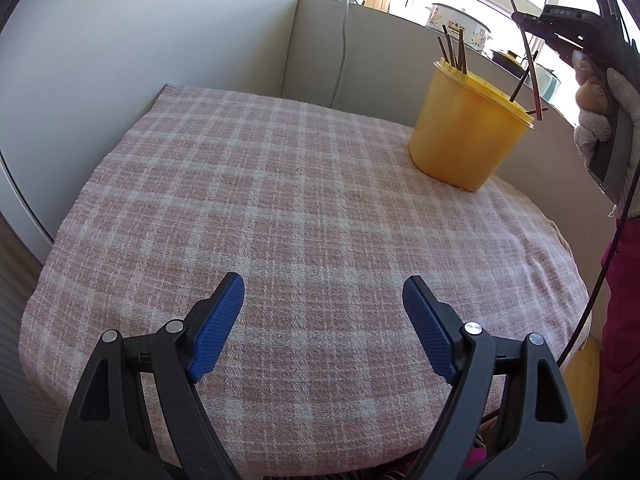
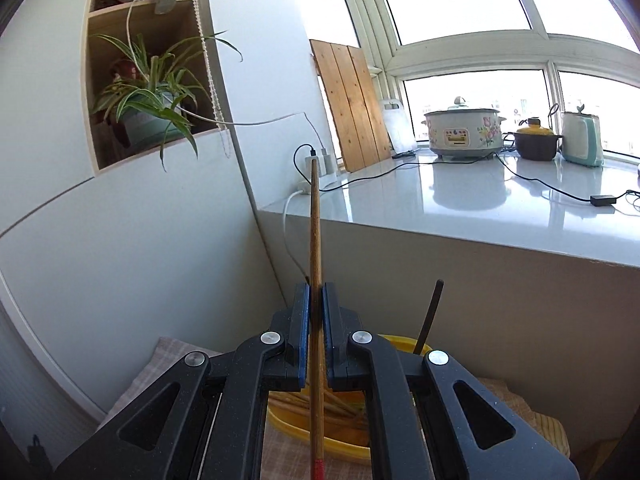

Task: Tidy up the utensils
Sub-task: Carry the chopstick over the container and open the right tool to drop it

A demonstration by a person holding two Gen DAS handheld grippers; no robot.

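Yellow tub [image 1: 468, 128] on the checked counter [image 1: 280, 220], several chopsticks [image 1: 454, 50] inside. Right tongs [image 2: 316, 312] clamped on one chopstick [image 2: 315, 240] above the tub; left tongs [image 1: 324, 312] spread wide, empty.

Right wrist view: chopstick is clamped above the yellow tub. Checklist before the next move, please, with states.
1. Right tool shut on the chopstick: ok.
2. Chopstick roughly upright, red end down: ok.
3. Lower tip over the yellow tub opening: cannot tell.
4. Tub upright on the checked cloth: ok.
5. Left tool open, empty, away from tub: ok.
6. Room among the other chopsticks in the tub: cannot tell.
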